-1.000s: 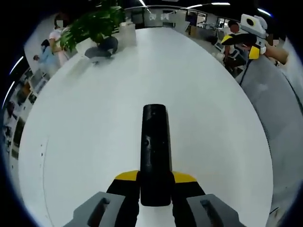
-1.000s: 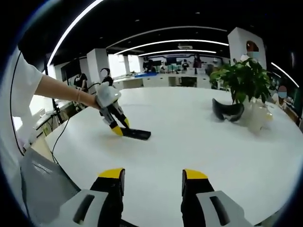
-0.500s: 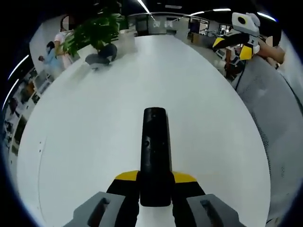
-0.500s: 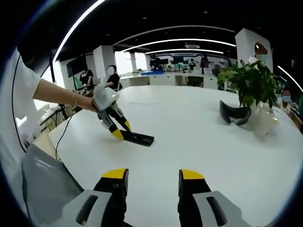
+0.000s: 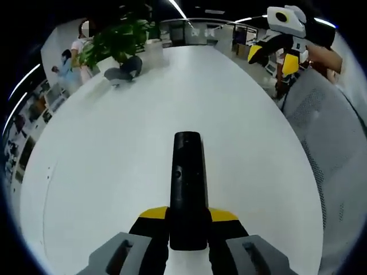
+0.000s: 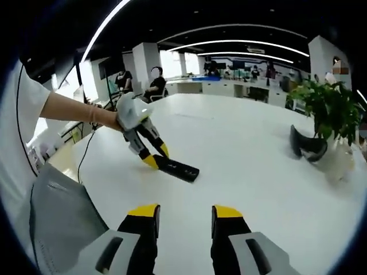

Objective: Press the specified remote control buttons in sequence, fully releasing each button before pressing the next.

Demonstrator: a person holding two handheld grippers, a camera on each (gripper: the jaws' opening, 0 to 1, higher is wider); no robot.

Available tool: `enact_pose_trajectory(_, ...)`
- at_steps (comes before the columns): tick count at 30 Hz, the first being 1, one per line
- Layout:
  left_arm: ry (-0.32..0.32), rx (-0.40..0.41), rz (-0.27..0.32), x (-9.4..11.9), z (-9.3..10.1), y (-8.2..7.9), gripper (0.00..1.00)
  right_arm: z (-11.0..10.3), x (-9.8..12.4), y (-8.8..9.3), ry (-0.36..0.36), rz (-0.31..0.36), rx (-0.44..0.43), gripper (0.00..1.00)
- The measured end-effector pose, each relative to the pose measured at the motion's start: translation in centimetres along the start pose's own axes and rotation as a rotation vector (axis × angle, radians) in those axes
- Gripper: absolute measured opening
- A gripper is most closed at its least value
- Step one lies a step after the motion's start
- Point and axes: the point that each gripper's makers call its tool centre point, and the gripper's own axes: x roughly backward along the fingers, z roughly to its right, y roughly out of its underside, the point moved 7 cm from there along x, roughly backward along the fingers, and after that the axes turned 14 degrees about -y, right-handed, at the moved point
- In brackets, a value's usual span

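1. Gripping the near end of the black remote control [image 5: 187, 183] between its yellow-tipped jaws, my left gripper [image 5: 188, 220] is pinching it flat against the white table [image 5: 103, 172]; the remote is running straight away from the jaws along the tabletop
2. I am seeing my right gripper [image 6: 183, 215] hanging above the near part of the table [image 6: 246, 154] with its jaws spread apart and nothing between them
3. I am watching the left gripper [image 6: 156, 160] from the right gripper view, where it is slanting down from a hand [image 6: 109, 119] and bare forearm, its yellow tips meeting the remote [image 6: 176, 168] on the table surface
4. I am noticing a grey mesh chair back [image 6: 60, 212] beside the table edge, close to the person's white sleeve [image 6: 17, 114]
5. I am catching the right gripper [image 5: 274, 54] in the left gripper view, raised off to the far right beyond the table edge
6. I am making out a potted green plant [image 6: 330, 112] at the far side of the table, with a dark curved object [image 6: 307, 146] lying just beside its pale pot
7. I am seeing people [image 6: 155, 83] sitting at desks beyond the table, under long ceiling light strips
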Motion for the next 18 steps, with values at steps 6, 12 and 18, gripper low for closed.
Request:
enact_pose_trajectory(6,-0.011,0.01,0.006,0.4,1.1,0.1,0.24,-0.4,-1.2,-0.1,-0.06,-0.036,0.011,0.29)
enact_pose_trajectory(12,-0.021,0.034,0.023,0.7,2.7,0.2,0.24,-1.3,-2.7,0.1,-0.133,-0.11,0.044,0.28)
enact_pose_trajectory(18,-0.023,0.06,0.027,1.2,4.2,0.2,0.24,-1.8,-3.8,0.2,-0.179,-0.151,0.059,0.25)
